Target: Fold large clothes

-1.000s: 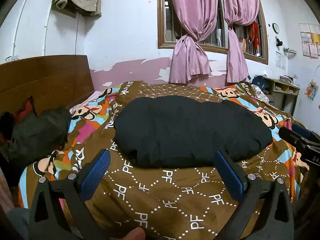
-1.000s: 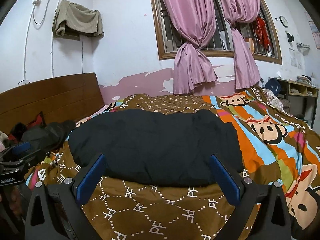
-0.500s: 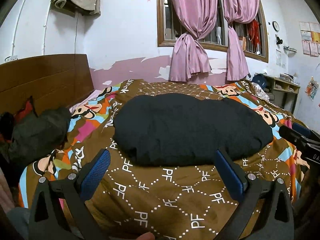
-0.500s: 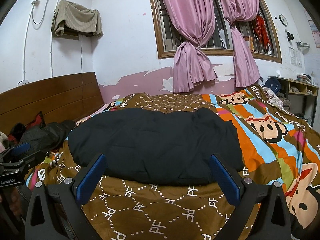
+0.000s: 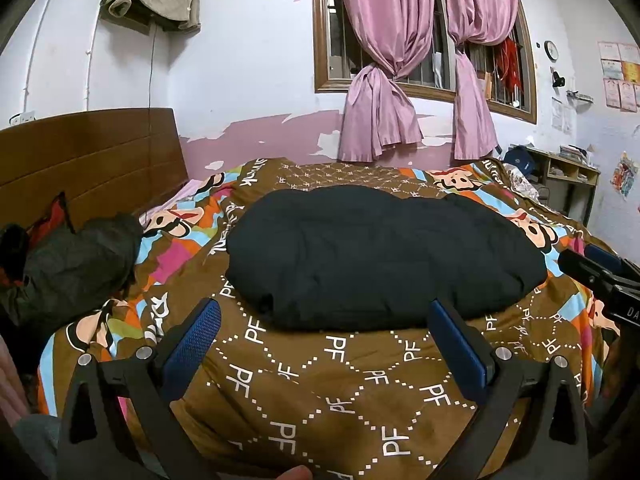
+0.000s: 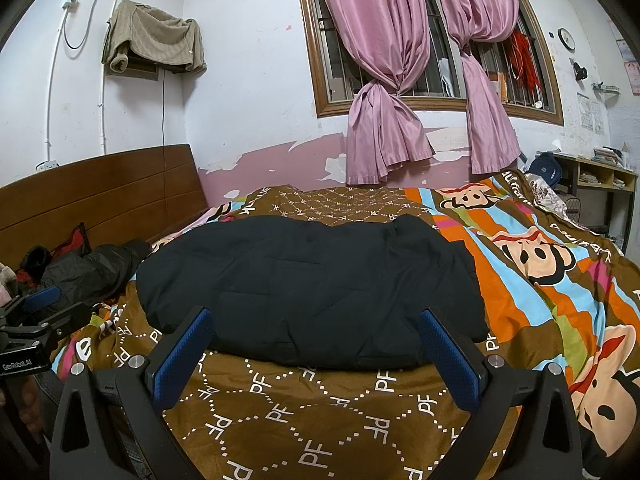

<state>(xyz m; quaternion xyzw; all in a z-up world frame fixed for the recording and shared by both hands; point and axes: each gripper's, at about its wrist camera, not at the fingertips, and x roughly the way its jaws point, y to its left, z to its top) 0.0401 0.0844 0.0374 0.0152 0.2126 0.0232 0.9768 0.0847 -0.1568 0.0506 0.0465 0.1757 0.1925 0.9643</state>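
Above the bed's near edge, both hand-held grippers, left point(image 5: 324, 342) and right point(image 6: 314, 346), hover spread wide and empty, seemingly poised to grasp the black jacket's point(image 5: 384, 256) near hem.

Both grippers spread wide, nothing between the pads.

Left gripper point(image 5: 324, 328) held low at the near edge, jaws far apart, blue pads point(image 5: 194, 334) angled outward, a fingertip point(image 5: 294, 473) peeking in at the bottom. Right gripper point(image 6: 314, 338) level alongside, equally splayed, empty. Each visible at the other's edge: right gripper point(image 5: 600, 276) far right, left gripper point(image 6: 28, 320) far left, a hand point(image 6: 28, 404) beneath it.
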